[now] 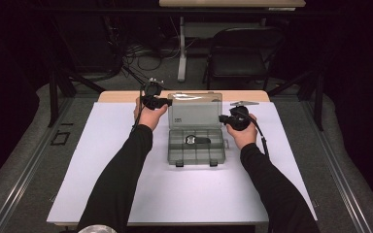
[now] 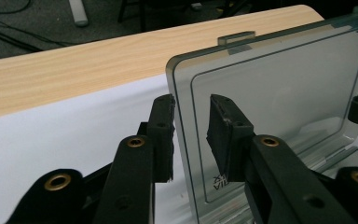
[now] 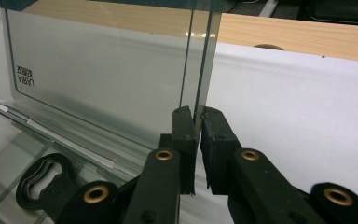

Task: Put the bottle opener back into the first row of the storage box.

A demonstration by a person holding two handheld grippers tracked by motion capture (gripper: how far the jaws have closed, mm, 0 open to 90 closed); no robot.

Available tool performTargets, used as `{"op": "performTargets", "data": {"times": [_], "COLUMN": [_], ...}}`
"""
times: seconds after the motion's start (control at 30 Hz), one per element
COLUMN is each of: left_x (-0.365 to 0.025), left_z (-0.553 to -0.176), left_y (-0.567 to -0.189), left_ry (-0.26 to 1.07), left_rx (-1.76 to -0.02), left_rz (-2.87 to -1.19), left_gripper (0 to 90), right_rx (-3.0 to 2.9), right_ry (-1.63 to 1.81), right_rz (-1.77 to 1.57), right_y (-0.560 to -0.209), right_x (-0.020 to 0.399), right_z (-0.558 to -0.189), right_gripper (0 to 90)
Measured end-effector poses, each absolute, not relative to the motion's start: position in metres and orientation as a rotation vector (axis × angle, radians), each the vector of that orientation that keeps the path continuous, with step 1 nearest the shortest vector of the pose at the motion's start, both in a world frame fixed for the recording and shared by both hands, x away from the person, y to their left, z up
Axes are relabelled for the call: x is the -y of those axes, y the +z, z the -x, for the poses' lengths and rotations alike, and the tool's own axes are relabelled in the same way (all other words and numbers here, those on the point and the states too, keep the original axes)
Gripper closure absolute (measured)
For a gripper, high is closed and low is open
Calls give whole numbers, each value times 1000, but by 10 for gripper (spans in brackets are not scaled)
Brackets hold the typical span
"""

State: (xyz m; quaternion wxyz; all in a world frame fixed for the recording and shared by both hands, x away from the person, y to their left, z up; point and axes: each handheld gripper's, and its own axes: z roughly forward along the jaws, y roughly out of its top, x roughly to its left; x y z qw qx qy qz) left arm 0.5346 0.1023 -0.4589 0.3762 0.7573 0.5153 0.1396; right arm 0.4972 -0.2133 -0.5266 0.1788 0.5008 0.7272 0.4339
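The right tool (image 3: 196, 122) is clamped on the edge of the upright lid (image 3: 102, 79) (clear plastic). The left tool (image 2: 191, 135) straddles the lid's opposite edge, its jaws apart, not pressing it.

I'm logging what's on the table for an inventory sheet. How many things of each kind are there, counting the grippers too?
Grippers: 2, the left gripper and the right gripper
Clear compartment box with its lid raised: 1
Black object in the box: 1
White sheet covering the table: 1
Total: 5
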Motion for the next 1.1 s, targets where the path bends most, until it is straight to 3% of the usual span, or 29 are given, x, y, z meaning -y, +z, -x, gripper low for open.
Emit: {"op": "performTargets", "data": {"times": [0.33, 1.1], "left_x": [-100, -98], "left_z": [-539, -534], "left_y": [-469, -465], "left_ry": [323, 313], "left_rx": [-1367, -1446], "left_rz": [-1943, -1888], "left_gripper": [823, 865], "right_rx": [-2054, -2048], "right_ry": [1232, 1234], "right_rz": [-1409, -1403], "right_y": [-527, -528], "right_x": [213, 214], "right_z": [-497, -496], "right_gripper": [848, 847]}}
